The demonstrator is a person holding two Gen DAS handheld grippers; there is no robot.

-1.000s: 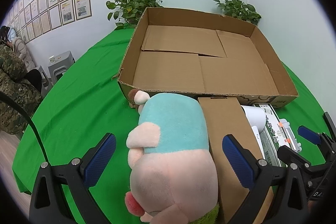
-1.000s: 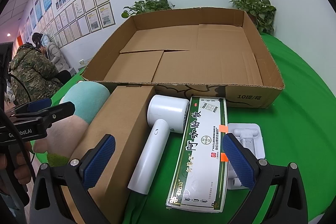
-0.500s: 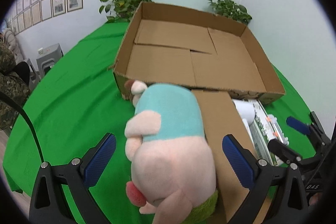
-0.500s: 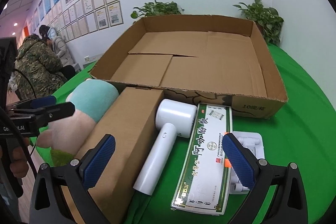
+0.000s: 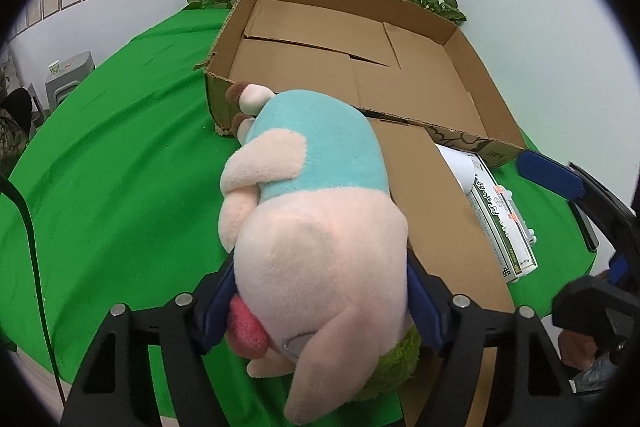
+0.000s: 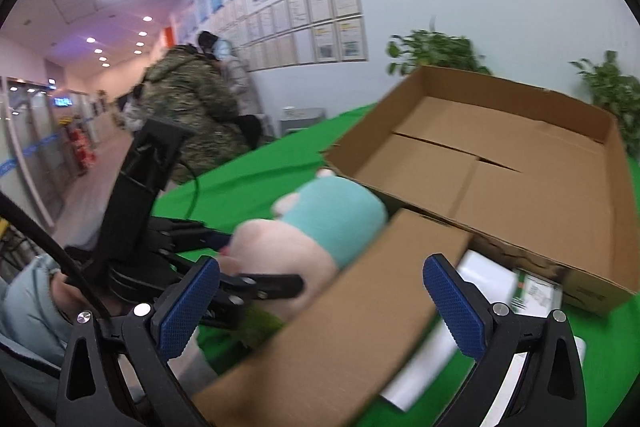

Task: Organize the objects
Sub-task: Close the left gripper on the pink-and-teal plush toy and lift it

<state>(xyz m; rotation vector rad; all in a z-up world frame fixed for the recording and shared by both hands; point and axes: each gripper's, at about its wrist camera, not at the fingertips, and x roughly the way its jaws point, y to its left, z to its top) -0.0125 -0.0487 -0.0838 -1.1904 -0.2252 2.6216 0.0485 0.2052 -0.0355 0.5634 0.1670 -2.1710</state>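
The left gripper [image 5: 320, 291] is clenching the pink head of the plush [image 5: 316, 227], its blue pads pressing in from both sides. The plush is lying on the green cloth [image 5: 112, 163], touching a closed brown box [image 5: 432, 211] just in front of the open carton [image 5: 352, 67]. The right gripper [image 6: 320, 303] is hanging released, jaws spread wide, over the brown box [image 6: 344, 331], gripping nothing

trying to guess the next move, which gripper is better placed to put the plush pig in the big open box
Left. The left gripper is shut on the plush pig, with the open cardboard box just ahead. The right gripper is open, straddling the closed brown carton and holding nothing.
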